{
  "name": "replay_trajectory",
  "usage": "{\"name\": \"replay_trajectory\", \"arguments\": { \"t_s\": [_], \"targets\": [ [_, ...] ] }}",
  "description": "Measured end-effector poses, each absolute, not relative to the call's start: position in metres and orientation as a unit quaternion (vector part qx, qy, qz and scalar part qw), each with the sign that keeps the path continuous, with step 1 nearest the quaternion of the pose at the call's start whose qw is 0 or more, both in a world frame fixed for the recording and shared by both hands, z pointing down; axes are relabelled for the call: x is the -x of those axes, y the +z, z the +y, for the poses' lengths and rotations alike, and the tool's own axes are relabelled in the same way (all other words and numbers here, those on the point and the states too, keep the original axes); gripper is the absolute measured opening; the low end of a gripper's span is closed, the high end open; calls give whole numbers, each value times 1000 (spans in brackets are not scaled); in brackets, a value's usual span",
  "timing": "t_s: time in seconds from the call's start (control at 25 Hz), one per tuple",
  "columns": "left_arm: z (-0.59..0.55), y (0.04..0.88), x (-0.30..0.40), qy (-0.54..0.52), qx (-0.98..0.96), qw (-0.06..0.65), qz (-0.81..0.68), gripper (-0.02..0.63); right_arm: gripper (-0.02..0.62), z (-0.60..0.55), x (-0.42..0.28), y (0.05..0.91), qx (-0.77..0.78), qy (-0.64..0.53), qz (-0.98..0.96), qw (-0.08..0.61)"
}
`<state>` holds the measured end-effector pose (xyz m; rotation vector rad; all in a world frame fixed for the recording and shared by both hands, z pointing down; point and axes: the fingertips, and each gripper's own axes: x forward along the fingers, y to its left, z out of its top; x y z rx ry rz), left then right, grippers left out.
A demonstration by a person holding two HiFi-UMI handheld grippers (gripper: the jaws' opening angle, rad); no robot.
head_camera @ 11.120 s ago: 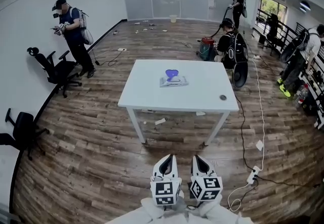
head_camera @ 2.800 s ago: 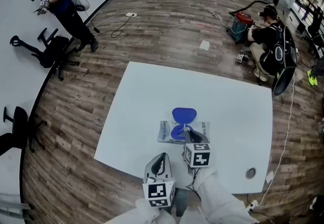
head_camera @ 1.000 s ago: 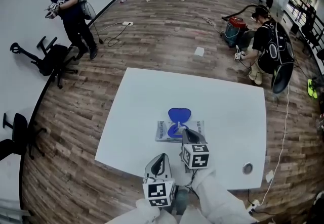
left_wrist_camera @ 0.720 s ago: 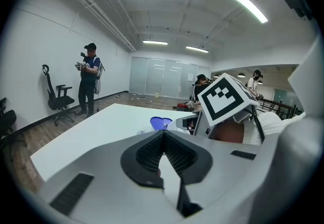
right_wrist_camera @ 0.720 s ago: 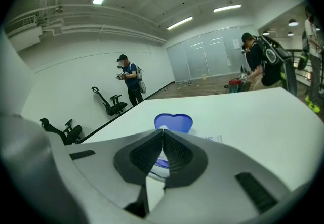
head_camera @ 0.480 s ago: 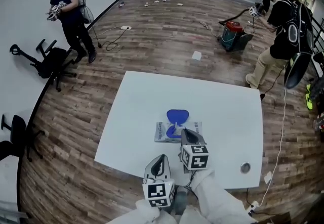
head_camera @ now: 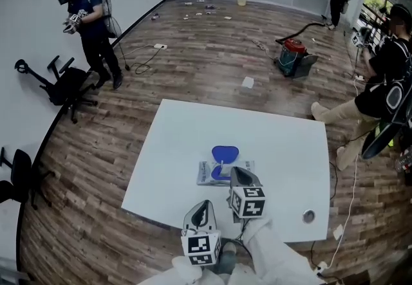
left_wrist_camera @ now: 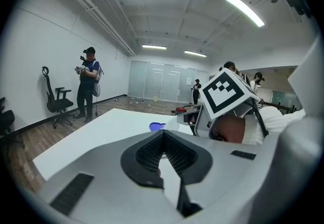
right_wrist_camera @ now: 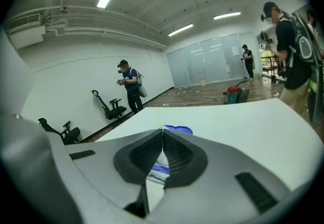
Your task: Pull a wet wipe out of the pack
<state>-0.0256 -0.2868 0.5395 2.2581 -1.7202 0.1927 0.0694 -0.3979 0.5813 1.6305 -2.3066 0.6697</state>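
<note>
One wide white worktop (head_camera: 174, 148) on a wood floor, with people and a red vacuum cleaner (head_camera: 295, 58) well away beyond the far edge. Two grippers on the near side. Off the near edge, left gripper (head_camera: 204, 206), apart from everything, jaws together on nothing. Over the near edge, right gripper (head_camera: 236, 172), tips down at the wet wipe pack (head_camera: 207, 174), jaws likewise closed at the tips. Between the pads in the right gripper view, a white sliver: perhaps a wipe's corner, perhaps only the pack's face, not to be settled from here. Pack lying flat near the middle of the near edge, blue lid (head_camera: 224, 152) flipped open toward the far edge. Small round object (head_camera: 309, 216) by the near right corner, well apart.

Judged on handling: a soft, light pouch, likely to lift or slide along with the wipe unless pinned down. Wipe itself probably limp, damp, easily torn and clinging to the next sheet. Best taken by the tuft at the opening just beside the lid, pinched low and drawn up slowly, with the idle left jaws pressing down the pack's left end.
</note>
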Motion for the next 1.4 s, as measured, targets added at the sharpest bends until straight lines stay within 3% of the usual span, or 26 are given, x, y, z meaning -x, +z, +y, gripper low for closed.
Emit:
{"name": "replay_trajectory", "arguments": {
  "t_s": [1.4],
  "targets": [
    [-259,514,0,38,-818,130,-559,0,15,-330,-94,522,-583,187,-785,92]
  ]
}}
